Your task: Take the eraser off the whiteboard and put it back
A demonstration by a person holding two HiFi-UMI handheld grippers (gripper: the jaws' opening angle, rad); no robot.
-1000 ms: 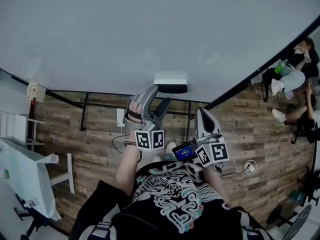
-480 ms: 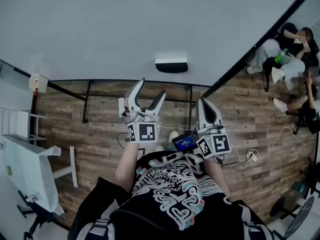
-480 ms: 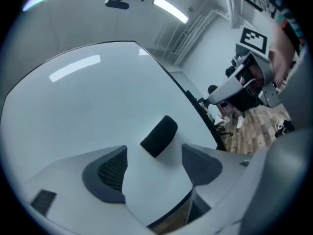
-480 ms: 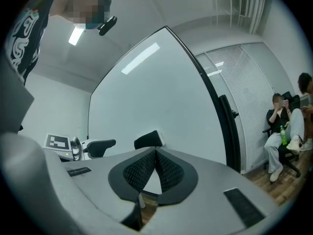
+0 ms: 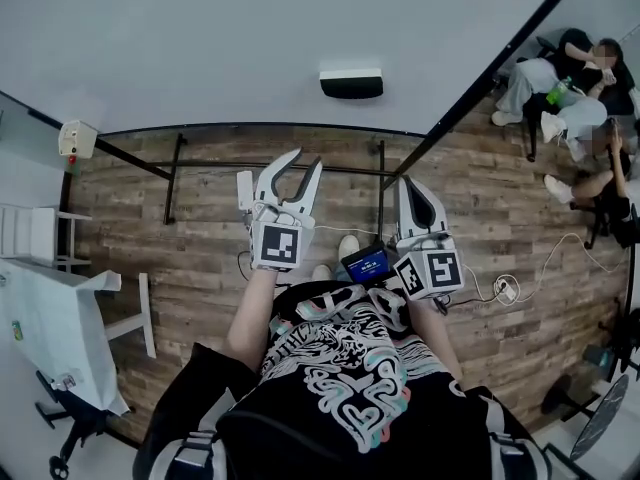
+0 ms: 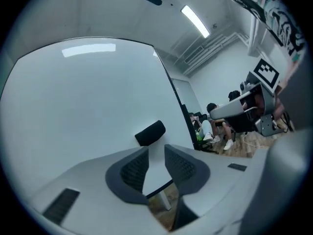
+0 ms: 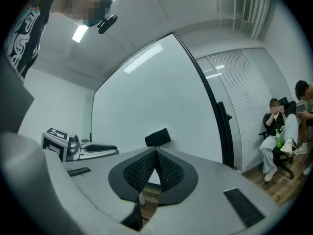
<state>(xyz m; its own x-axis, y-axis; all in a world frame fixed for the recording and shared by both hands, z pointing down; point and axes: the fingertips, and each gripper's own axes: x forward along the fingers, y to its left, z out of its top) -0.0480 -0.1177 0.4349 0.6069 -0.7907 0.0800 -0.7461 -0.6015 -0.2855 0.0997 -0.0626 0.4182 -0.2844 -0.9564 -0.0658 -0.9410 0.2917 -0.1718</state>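
While the eraser (image 5: 351,80) sticks to the whiteboard (image 5: 200,38) at 12 o'clock, well apart from both, the left gripper (image 5: 305,163) has jaws just narrowed on nothing and the right gripper (image 5: 412,190) is pinched shut and empty, so either would likely bump it off, not straddle it.

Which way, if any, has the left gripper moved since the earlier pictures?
Yes. In the head view the left gripper has drawn back from the eraser on the whiteboard; its jaws have just been closing, with nothing between them.
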